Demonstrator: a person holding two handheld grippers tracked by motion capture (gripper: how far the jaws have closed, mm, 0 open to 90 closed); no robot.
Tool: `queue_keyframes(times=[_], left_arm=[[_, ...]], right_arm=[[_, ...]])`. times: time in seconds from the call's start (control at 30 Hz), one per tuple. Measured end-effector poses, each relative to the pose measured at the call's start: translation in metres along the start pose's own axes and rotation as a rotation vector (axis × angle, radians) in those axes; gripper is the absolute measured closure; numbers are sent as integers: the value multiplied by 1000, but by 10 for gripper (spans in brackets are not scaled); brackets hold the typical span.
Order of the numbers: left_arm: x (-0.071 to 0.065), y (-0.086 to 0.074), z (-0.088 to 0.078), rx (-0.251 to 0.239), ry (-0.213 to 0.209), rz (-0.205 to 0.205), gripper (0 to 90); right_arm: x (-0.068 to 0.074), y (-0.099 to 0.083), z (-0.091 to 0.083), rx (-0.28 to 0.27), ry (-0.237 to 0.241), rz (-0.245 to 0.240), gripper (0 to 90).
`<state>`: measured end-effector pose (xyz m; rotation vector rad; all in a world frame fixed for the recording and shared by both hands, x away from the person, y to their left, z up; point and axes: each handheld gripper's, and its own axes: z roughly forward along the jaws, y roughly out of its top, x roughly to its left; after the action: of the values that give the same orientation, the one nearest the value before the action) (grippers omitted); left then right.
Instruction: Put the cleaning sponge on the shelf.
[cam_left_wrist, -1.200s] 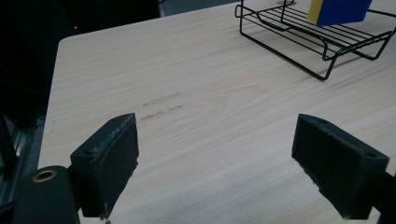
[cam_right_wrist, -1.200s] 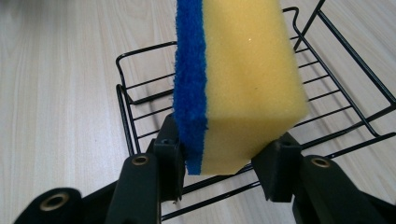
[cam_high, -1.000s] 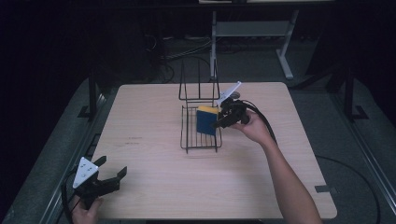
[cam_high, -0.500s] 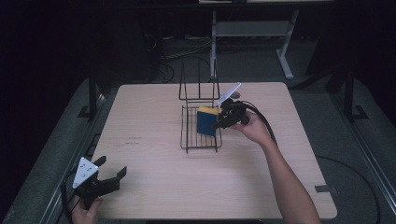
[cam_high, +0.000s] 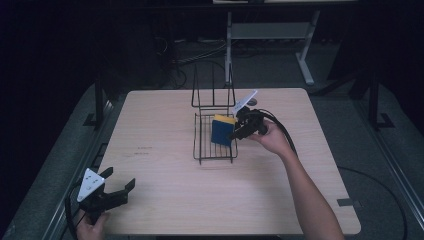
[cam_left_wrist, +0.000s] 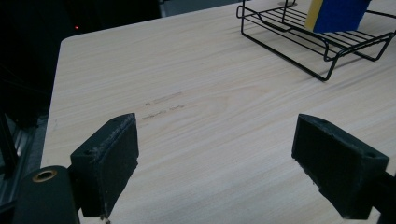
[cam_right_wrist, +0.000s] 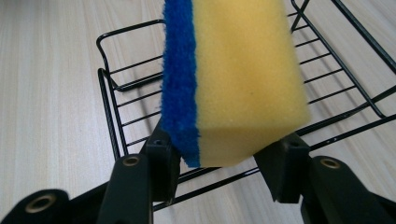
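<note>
Now sponge (cam_high: 222, 130) stands on edge inside wire rack (cam_high: 202, 147), far centre of surface (cam_high: 165, 200). Right gripper (cam_high: 239, 131) jaws just opening, sponge between them, release likely under way; withdrawal left. Left gripper (cam_high: 120, 186) jaws apart, empty, near left.

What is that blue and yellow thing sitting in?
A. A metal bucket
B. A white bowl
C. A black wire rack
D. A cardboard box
C: the sponge stands on edge in the black wire rack, right in front of the right gripper.
</note>
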<state>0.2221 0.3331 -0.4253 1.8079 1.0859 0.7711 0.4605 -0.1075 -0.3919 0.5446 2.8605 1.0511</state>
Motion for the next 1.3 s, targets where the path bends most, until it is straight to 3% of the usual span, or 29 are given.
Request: queue_keyframes(times=[0.73, 1.3], left_arm=[[0, 0, 0, -1, 0, 3, 141], [-1, 0, 1, 0, 0, 7, 141]], right_arm=[[1, -3, 0, -3, -1, 29, 387], [-1, -8, -5, -13, -13, 55, 358]])
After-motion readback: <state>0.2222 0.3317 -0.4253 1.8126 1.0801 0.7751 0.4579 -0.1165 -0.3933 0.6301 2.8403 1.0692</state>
